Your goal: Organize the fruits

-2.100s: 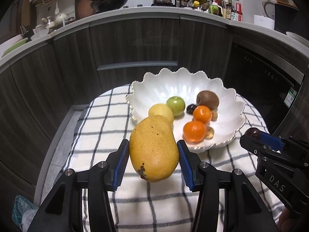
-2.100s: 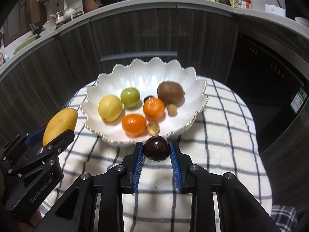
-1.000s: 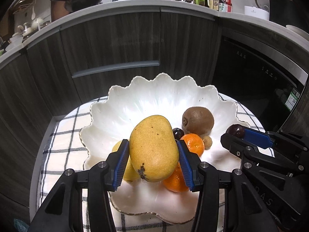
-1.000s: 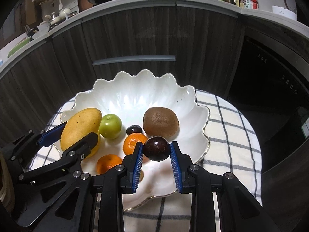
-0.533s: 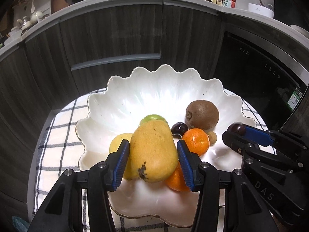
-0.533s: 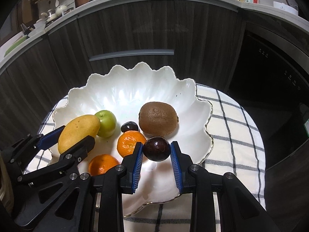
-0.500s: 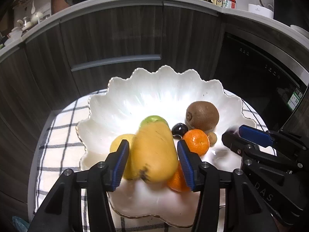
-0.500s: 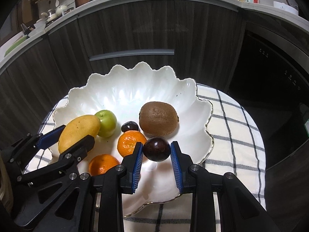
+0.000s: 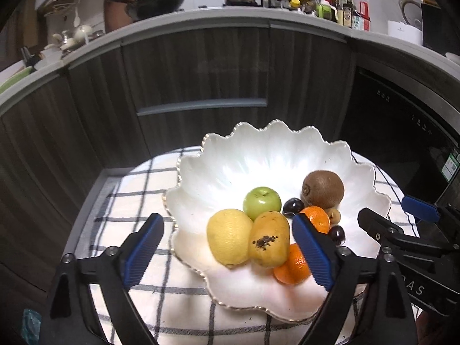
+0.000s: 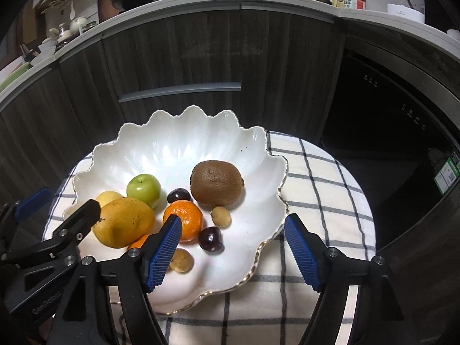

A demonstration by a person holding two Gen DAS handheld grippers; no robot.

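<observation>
1. Fruit fills the scalloped white bowl we see on the checked cloth covering the tabletop.
2. Our left hand-held gripper has just been opening; its jaws stand wide, clear of the mango, which lies in the bowl against the lemon and an orange.
3. Our right hand-held gripper has just been opening too; its jaws stand wide, and the dark plum lies loose in the bowl near the kiwi.

Mango in bowl, lemon left; kiwi behind
</observation>
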